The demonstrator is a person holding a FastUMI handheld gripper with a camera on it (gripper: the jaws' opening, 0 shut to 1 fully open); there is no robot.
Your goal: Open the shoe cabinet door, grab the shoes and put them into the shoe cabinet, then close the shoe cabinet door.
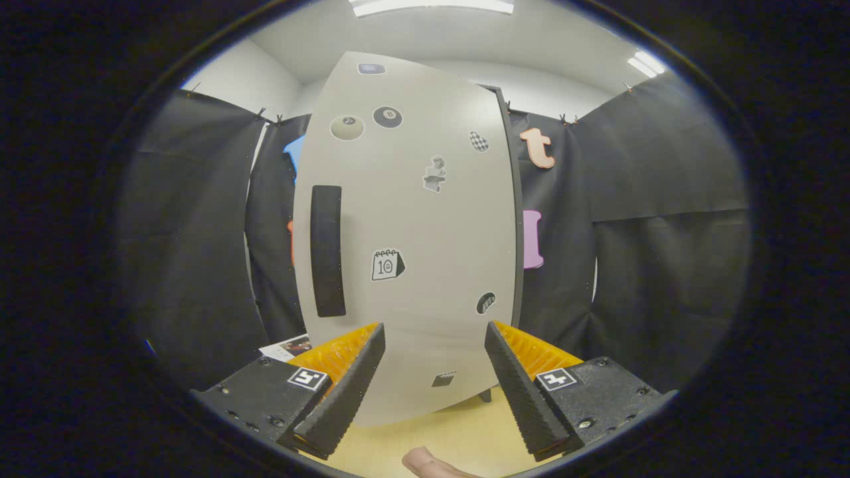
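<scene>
The shoe cabinet's pale grey door stands straight ahead of me, shut as far as I can see, dotted with several small stickers. A long black vertical handle sits near the door's left edge. My gripper is open, its two black ribbed fingers with orange backs spread wide just short of the door's lower part, nothing between them. The handle lies up and to the left of the left finger.
Black cloth walls hang on both sides of and behind the cabinet. A light wooden floor shows below the door. A person's fingertip pokes in beneath the fingers. A printed sheet lies low beside the cabinet's left side.
</scene>
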